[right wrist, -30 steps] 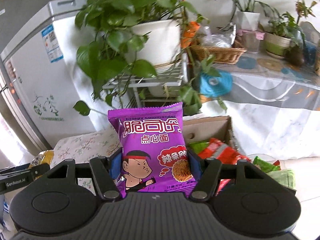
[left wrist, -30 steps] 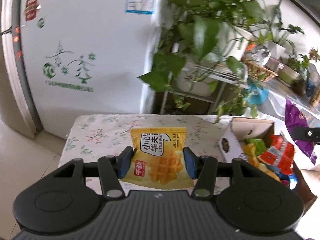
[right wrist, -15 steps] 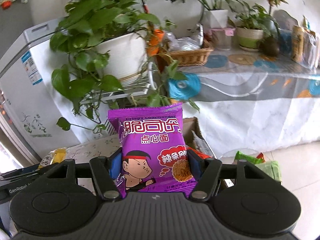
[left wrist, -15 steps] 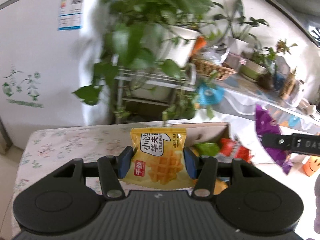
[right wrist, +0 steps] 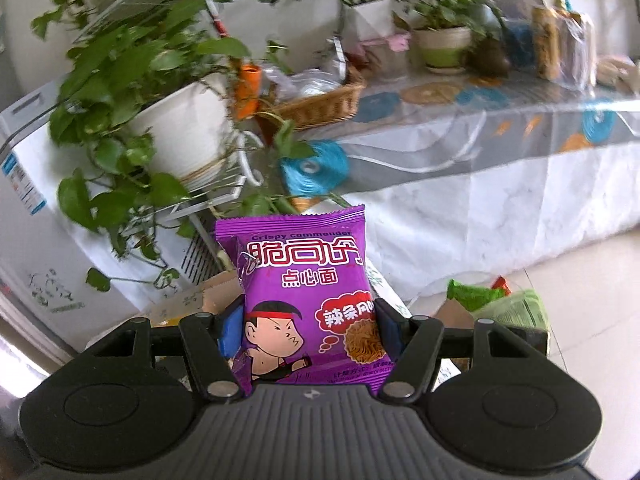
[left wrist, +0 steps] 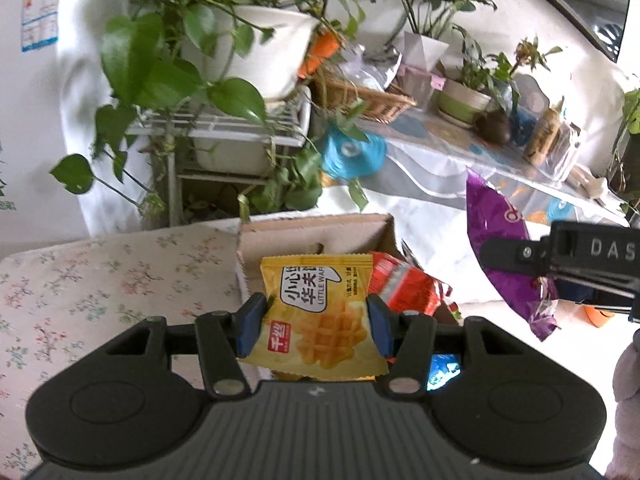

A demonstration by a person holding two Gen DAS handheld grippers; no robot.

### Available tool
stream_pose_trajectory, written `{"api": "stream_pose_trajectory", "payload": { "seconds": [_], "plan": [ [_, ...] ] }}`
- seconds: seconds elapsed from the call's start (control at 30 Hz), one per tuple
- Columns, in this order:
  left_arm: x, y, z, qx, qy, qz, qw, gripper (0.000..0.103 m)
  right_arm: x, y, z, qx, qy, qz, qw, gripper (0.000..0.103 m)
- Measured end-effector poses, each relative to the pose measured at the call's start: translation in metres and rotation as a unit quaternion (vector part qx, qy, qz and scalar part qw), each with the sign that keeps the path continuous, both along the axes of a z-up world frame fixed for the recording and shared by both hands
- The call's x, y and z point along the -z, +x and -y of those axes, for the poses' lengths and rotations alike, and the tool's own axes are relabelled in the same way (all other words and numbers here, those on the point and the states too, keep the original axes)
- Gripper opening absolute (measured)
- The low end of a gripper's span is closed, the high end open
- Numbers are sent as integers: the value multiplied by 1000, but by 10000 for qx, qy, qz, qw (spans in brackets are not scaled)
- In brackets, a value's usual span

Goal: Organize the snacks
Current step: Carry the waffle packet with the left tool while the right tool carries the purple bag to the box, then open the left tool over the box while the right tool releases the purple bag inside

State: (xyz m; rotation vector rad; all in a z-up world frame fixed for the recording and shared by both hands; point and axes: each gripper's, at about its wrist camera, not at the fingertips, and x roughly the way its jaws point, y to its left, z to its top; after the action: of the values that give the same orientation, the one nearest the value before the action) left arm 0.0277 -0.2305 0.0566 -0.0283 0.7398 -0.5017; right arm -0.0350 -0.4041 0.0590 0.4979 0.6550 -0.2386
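Note:
My left gripper [left wrist: 316,328] is shut on a yellow waffle packet [left wrist: 320,312], held upright between the blue pads. Just beyond it sits an open cardboard box [left wrist: 320,236] holding a red snack packet [left wrist: 404,284] and other wrappers. My right gripper [right wrist: 310,332] is shut on a purple noodle snack packet [right wrist: 308,300], also upright. In the left wrist view that purple packet [left wrist: 504,248] hangs to the right of the box, pinched by the right gripper's black fingers [left wrist: 560,256].
A flowered tablecloth [left wrist: 100,292] covers the low table left of the box. Behind stand a white planter [left wrist: 256,44] on a wire rack, a wicker basket [left wrist: 360,96] and a long covered table [right wrist: 500,152]. A second box holds green packets [right wrist: 500,300] at the right.
Both hands have swung to the right with their packets. The fridge has left the left wrist view and the cardboard box now lies straight ahead of the waffle packet. Both grips are unchanged.

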Motion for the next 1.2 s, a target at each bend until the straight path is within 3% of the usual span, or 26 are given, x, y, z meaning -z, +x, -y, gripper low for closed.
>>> {"api": "stream_pose_trajectory", "payload": {
  "seconds": [0.3,0.4,0.43,0.53,0.63,1.2],
  "plan": [
    [14,6,22,66,141,-164,9997,54,14,-1,7,153,301,-266,9991,71],
    [15,5,23,11,178,-194,9997,72,15,0,8,215,358,-324,9986,75],
    [14,4,23,-48,225,-173,9996,81,14,0,8,219,369,-306,9986,82],
    [12,1,23,-101,387,-109,9991,85,12,-1,6,210,372,-225,9988,90],
    [12,1,22,-151,526,-167,9984,91,11,0,6,203,384,-229,9988,91],
    [9,1,9,-485,965,-410,9933,93,10,9,-6,63,-200,-448,9988,97]
  ]
}}
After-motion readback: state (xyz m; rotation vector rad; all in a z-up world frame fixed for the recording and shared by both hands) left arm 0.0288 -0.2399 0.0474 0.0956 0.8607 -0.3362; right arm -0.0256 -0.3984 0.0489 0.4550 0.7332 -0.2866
